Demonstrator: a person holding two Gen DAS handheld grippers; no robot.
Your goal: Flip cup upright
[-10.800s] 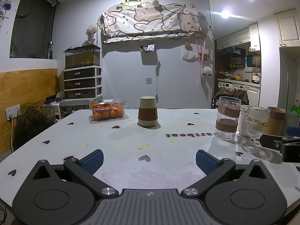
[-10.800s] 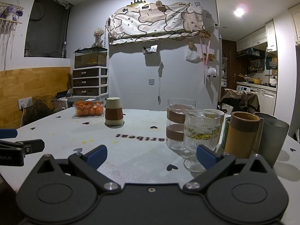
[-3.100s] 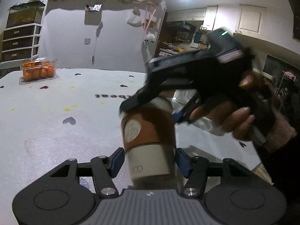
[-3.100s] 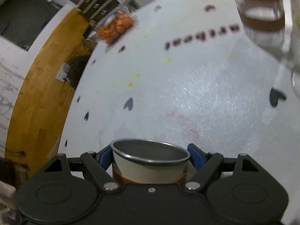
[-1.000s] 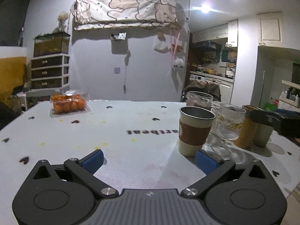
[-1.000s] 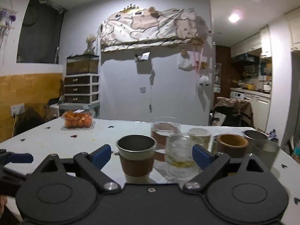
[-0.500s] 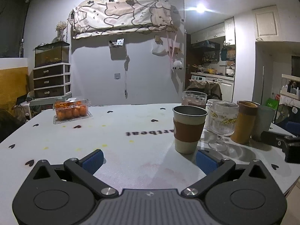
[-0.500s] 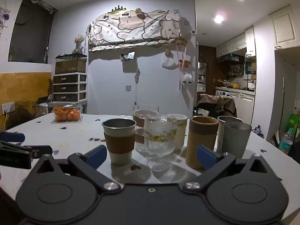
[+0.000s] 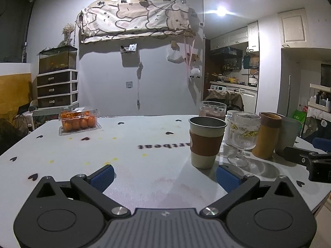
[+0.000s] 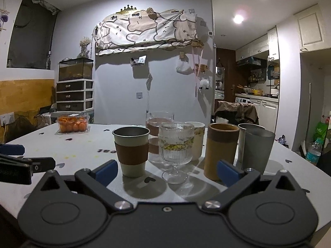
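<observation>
The cream cup with a brown sleeve [image 9: 205, 142] stands upright on the white table [image 9: 134, 155], its open metal rim facing up. It also shows in the right wrist view [image 10: 132, 152], at the left of a group of cups. My left gripper [image 9: 165, 176] is open and empty, low over the table, with the cup just beyond its right finger. My right gripper [image 10: 168, 171] is open and empty, a short way back from the cup group. Each gripper's tip shows at the edge of the other's view.
A ribbed stemmed glass [image 10: 175, 146], a clear glass with brown bands [image 10: 158, 124], a tan cup [image 10: 221, 150] and grey tumblers [image 10: 257, 150] stand right of the cup. A box of oranges [image 9: 78, 121] sits at the far left. The table edge runs close on the right.
Both grippers have drawn back a little from the upright cup. The cup has not moved since half a second ago.
</observation>
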